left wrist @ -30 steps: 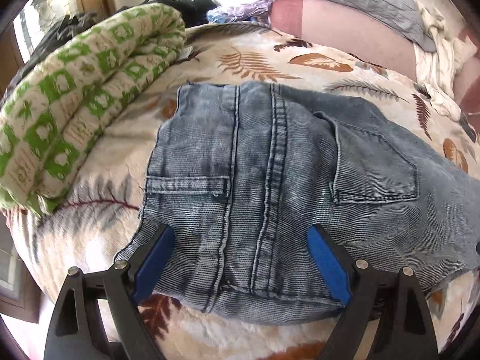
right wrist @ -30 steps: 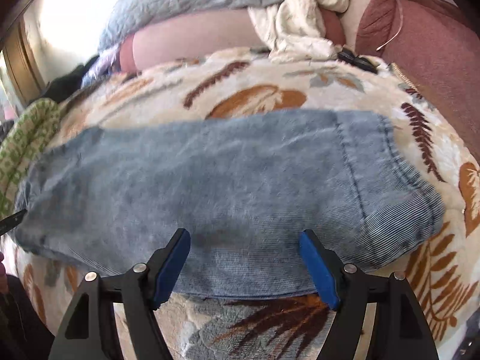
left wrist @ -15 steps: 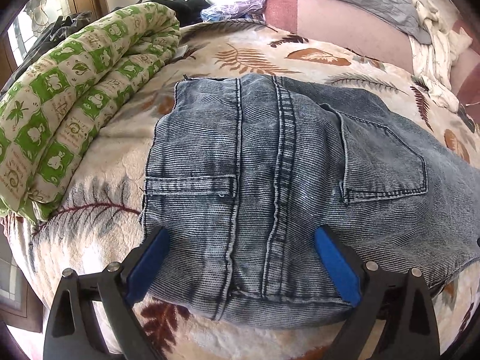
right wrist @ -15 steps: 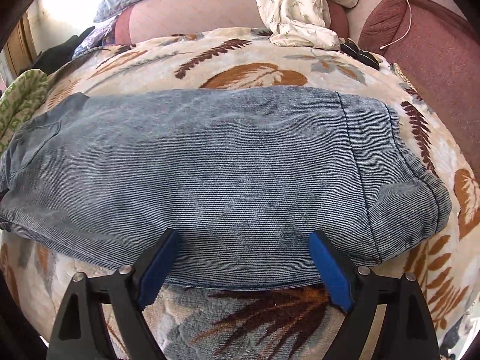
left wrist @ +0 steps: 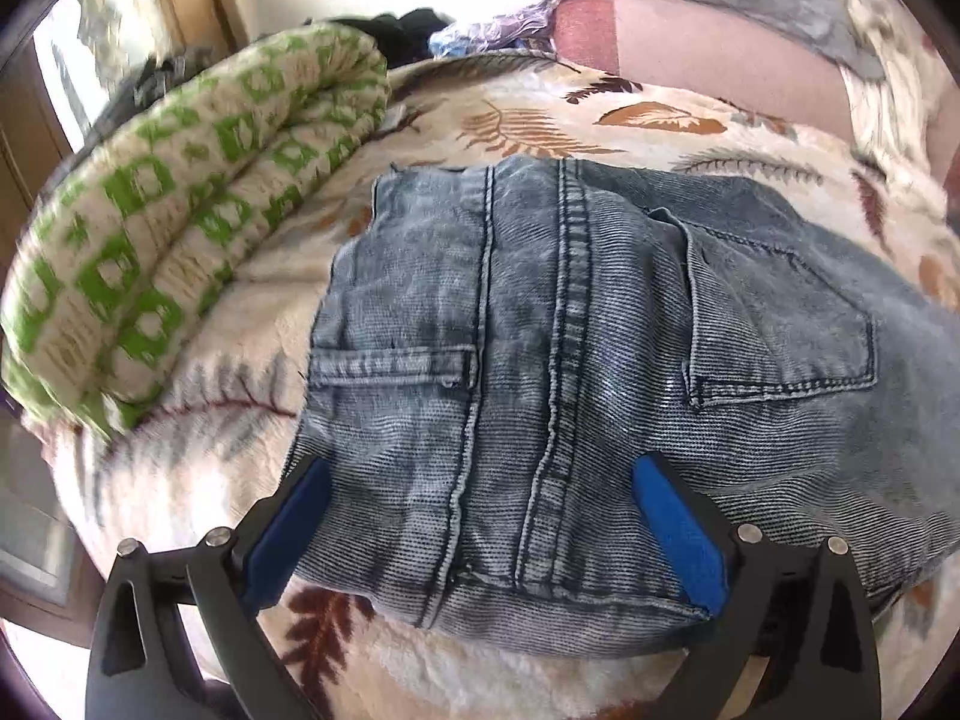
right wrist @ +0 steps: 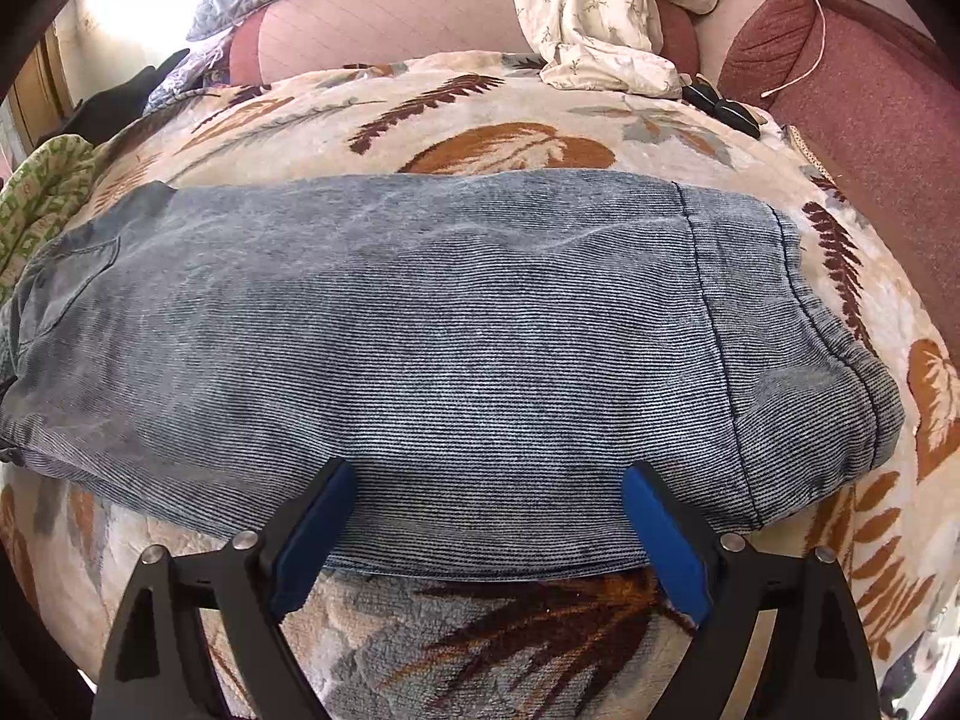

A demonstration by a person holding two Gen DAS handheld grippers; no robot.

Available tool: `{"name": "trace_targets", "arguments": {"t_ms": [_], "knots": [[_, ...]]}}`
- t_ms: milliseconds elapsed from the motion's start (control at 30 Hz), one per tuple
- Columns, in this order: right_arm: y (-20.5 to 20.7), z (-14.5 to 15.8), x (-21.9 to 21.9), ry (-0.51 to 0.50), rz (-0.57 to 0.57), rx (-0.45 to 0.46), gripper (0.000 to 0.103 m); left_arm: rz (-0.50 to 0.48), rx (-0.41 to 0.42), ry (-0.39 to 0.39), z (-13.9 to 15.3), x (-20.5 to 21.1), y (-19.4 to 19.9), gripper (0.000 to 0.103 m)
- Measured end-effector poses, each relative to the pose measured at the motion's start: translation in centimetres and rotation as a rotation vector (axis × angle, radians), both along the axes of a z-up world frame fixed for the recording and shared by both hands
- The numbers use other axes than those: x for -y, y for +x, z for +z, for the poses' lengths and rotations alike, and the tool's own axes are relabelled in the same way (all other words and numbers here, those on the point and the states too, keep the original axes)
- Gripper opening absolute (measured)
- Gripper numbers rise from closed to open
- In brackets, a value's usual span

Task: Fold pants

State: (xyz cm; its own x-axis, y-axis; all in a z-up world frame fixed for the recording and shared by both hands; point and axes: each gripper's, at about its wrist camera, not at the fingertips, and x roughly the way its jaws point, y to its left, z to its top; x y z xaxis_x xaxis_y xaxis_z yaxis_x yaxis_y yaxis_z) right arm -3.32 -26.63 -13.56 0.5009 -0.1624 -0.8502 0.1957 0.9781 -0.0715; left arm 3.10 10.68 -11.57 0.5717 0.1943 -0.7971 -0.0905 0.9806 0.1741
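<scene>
The pants (left wrist: 576, 360) are faded blue denim with a fine ribbed weave, lying flat on the bed, folded lengthwise with one leg on the other. Their seat end faces up, showing the stitched centre seam and two back pockets. The stacked legs (right wrist: 456, 348) stretch sideways to the stitched hem.

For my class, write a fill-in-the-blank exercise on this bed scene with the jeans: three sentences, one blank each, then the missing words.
1. The jeans lie on a blanket printed with ______.
2. In the left wrist view, the rolled quilt beside the jeans is cream and ______.
3. The pads of the right claw are coloured ______.

Missing words: leaves; green; blue
</scene>
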Motion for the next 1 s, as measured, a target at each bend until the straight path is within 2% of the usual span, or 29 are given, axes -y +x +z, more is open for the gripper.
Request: {"name": "trace_targets", "arguments": {"t_ms": [100, 233, 400, 467, 567, 700, 800, 1000], "knots": [[0.0, 0.0, 0.1, -0.002, 0.001, -0.004, 0.092, -0.021, -0.011, 0.062, -0.2, 0.6, 0.3, 0.103], [0.1, 0.1, 0.0, -0.007, 0.002, -0.006, 0.092, -0.007, -0.069, 0.05, 0.0, 0.4, 1.1, 0.103], [-0.3, 1.2, 0.8, 0.071, 0.001, 0.014, 0.092, 0.005, -0.062, 0.045, 1.5, 0.9, 0.4, 0.102], [-1.2, 2.4, 1.6, 0.13, -0.014, 0.069, 0.093, -0.017, -0.033, 0.019, 2.8, 1.4, -0.2, 0.102], [-3.0, 4.6, 3.4, 0.207, -0.051, 0.169, 0.093, -0.075, 0.037, 0.007, 5.5, 3.2, -0.9, 0.102], [-4.9, 6.2, 6.4, 0.311, -0.12, 0.242, 0.093, -0.185, 0.079, -0.028, 8.1, 6.7, -1.1, 0.102], [-6.7, 6.8, 8.4, 0.355, -0.161, 0.277, 0.093, -0.293, 0.083, -0.032, 9.0, 10.1, -0.8, 0.102], [-9.9, 6.7, 12.2, 0.505, -0.218, 0.331, 0.093, -0.491, 0.077, 0.023, 9.1, 17.6, -0.1, 0.102]]}}
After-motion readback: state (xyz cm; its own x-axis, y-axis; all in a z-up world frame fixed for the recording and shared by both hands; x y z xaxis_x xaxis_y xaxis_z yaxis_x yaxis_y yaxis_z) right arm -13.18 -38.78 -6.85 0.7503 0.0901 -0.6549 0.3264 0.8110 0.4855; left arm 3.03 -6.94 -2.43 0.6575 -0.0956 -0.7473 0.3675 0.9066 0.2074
